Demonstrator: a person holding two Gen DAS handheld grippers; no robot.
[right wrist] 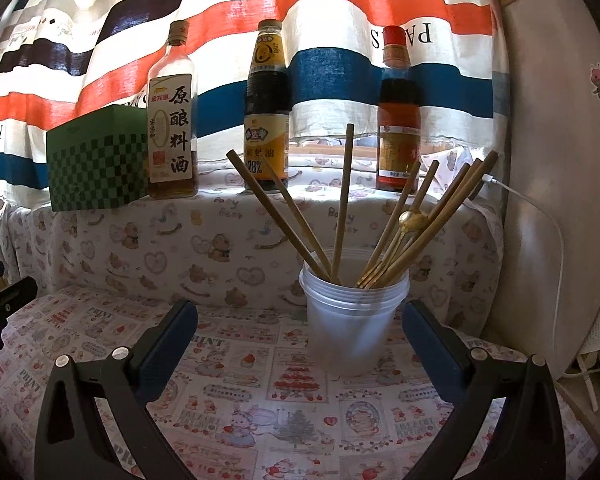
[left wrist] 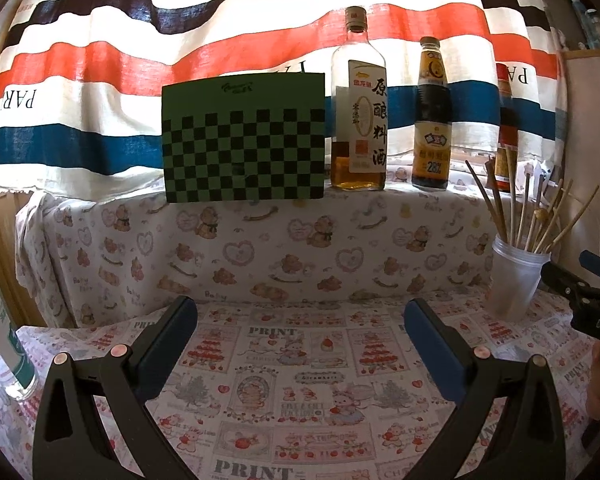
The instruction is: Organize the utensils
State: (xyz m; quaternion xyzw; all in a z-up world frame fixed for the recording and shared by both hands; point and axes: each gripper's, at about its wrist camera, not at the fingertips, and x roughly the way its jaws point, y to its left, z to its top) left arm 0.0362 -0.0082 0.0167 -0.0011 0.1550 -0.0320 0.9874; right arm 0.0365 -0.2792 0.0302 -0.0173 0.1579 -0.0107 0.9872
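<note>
A translucent plastic cup (right wrist: 352, 320) stands upright on the printed tablecloth, holding several brown chopsticks (right wrist: 342, 200) and a gold spoon (right wrist: 412, 219) that fan out above its rim. My right gripper (right wrist: 300, 324) is open, with nothing between its fingers; the cup sits just ahead of it, nearer the right finger. My left gripper (left wrist: 300, 320) is open too and empty over bare cloth. In the left wrist view the cup (left wrist: 514, 280) stands far right, with the right gripper's black body (left wrist: 592, 300) beside it.
Three sauce bottles (right wrist: 172, 120) (right wrist: 268, 112) (right wrist: 398, 116) and a green checkered box (right wrist: 96, 160) stand on a cloth-covered ledge behind. A striped curtain hangs at the back. A clear bottle (left wrist: 4, 344) stands at the left edge. A white cable (right wrist: 548, 248) runs down the right wall.
</note>
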